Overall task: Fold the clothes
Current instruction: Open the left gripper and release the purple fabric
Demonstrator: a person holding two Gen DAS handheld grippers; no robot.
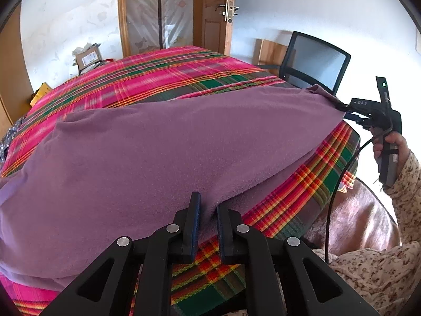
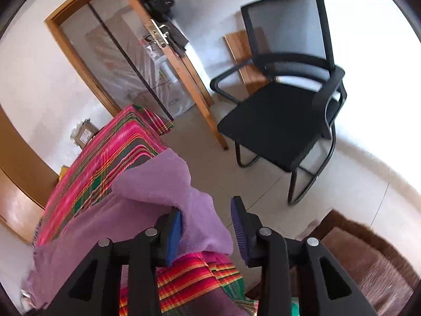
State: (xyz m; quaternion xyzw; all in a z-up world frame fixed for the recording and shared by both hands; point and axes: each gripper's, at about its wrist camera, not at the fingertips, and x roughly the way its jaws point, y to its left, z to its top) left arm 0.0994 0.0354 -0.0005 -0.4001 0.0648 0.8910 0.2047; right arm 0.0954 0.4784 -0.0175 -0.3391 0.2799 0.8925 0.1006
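A purple fleece cloth [image 1: 171, 147] lies spread over the plaid-covered table [image 1: 163, 73]. My left gripper [image 1: 209, 212] is shut on the cloth's near edge, and a fold of fabric is pinched between its pads. At the far right, a hand holds my right gripper [image 1: 344, 112] at the cloth's other corner. In the right wrist view that gripper [image 2: 206, 223] stands open. The purple corner [image 2: 194, 210] drapes between the fingers and rests against the left blue pad [image 2: 174, 227]. The cloth runs raised between the two grippers.
A black mesh office chair [image 2: 284, 121] stands on the tiled floor beyond the table's right end. A wooden door [image 1: 214, 13] and cardboard boxes [image 1: 88, 58] are at the back. A brown furry seat [image 2: 368, 263] and a patterned sleeve [image 1: 381, 271] are near right.
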